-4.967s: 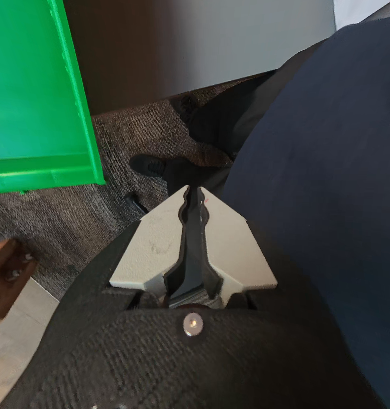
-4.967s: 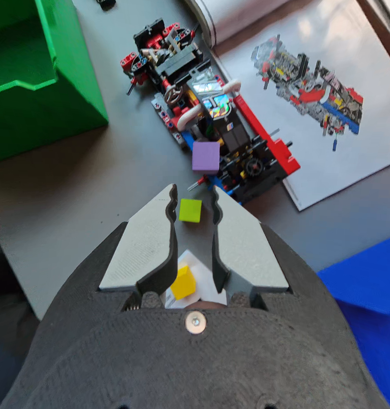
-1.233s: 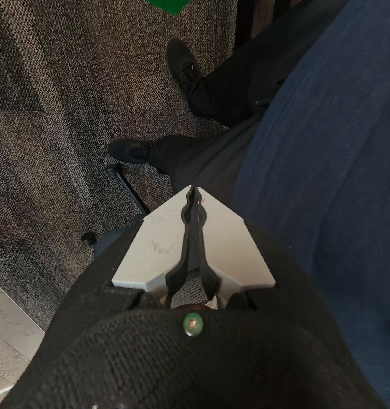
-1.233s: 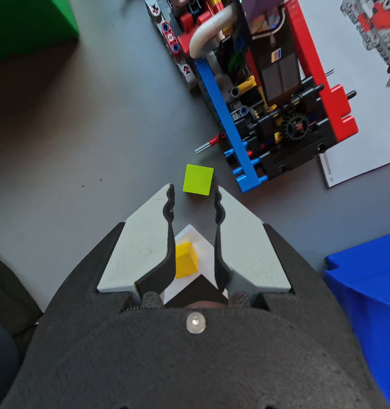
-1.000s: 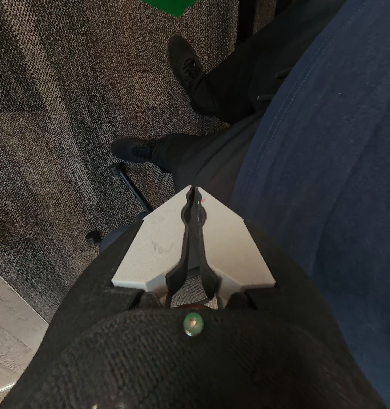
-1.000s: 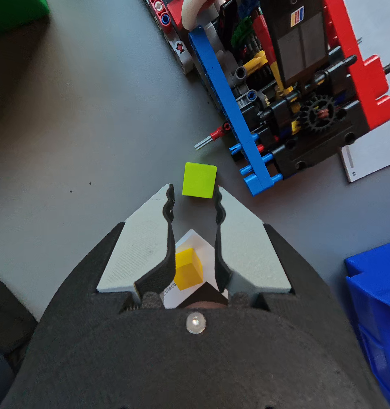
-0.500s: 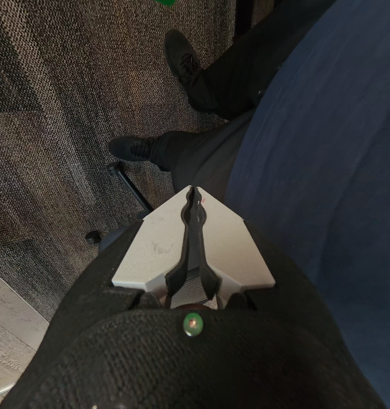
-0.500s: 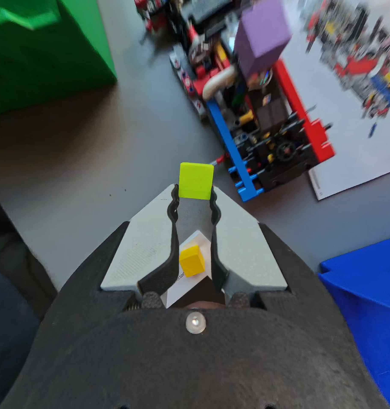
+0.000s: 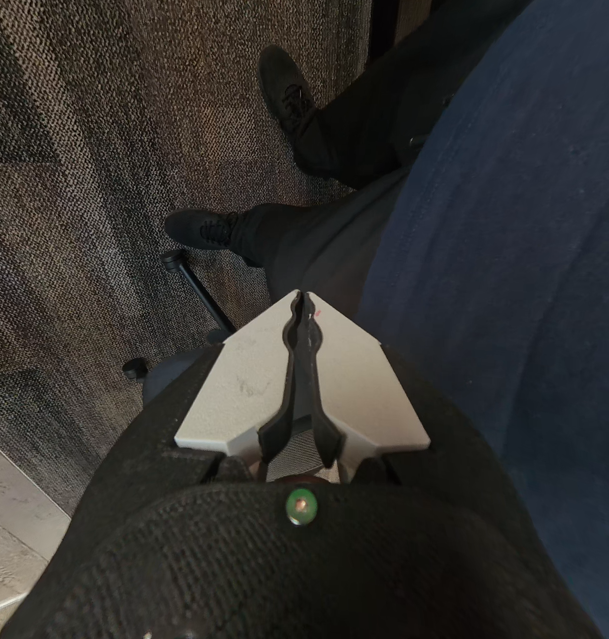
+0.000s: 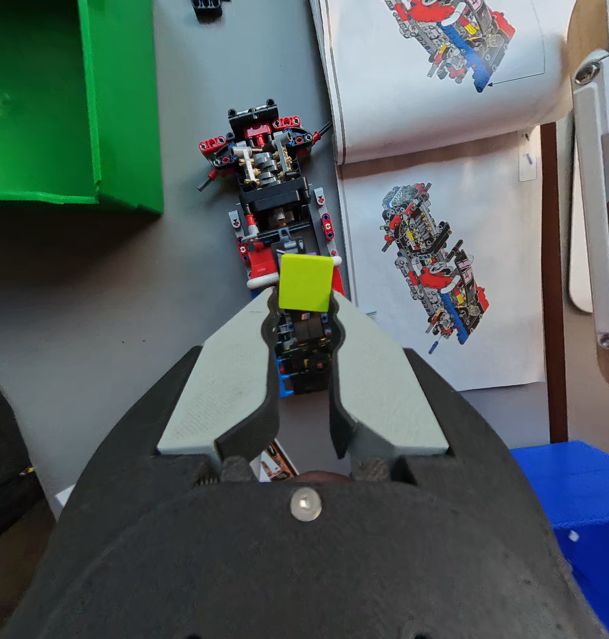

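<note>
Fingertips of the right gripper: pinching a lime-green cube on both sides, held above a grey table. Directly beneath and beyond: a brick-built vehicle chassis, red, black and blue. Right of it: an open instruction booklet. Far left: a green bin. Near right: a blue bin.

Fingertips of the left gripper: pressed together, bare. Beyond: black shoes on grey carpet, a chair base leg. Right: dark blue fabric.
</note>
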Motion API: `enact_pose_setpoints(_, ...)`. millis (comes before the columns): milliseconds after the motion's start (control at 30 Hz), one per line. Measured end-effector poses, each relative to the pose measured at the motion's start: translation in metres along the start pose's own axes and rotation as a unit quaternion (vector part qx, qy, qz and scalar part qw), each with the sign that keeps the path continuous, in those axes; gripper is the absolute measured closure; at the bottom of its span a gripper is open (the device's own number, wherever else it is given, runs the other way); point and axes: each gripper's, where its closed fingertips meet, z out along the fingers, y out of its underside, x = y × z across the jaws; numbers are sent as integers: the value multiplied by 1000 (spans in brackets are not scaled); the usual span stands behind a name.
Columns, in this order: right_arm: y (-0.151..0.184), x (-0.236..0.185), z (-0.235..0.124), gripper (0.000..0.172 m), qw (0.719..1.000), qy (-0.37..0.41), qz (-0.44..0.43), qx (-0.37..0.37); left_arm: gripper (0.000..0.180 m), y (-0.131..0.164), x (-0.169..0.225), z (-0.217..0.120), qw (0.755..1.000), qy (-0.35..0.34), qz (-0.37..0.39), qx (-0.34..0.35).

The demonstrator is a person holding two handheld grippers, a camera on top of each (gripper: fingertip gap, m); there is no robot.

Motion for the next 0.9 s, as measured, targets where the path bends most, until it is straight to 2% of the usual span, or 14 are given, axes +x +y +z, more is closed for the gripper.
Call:
enact_pose_setpoints(333, 4, 2, 24, 146, 998, -13, -40, -47, 180, 14, 4, 2, 1000, 0, -26, -3)
enact_pose_setpoints(567, 5, 1, 24, 141, 999, -14, -32, -37, 180, 10, 8, 4, 1000, 2, -23, -3)
enact_pose_setpoints(667, 5, 0, 22, 147, 999, -17, -21, -26, 180, 9, 7, 4, 1000, 3, -18, -6)
enact_pose_setpoints(900, 5, -1, 25, 145, 999, -20, -4, -28, 180, 1, 0, -1, 1000, -2, -8, -4)
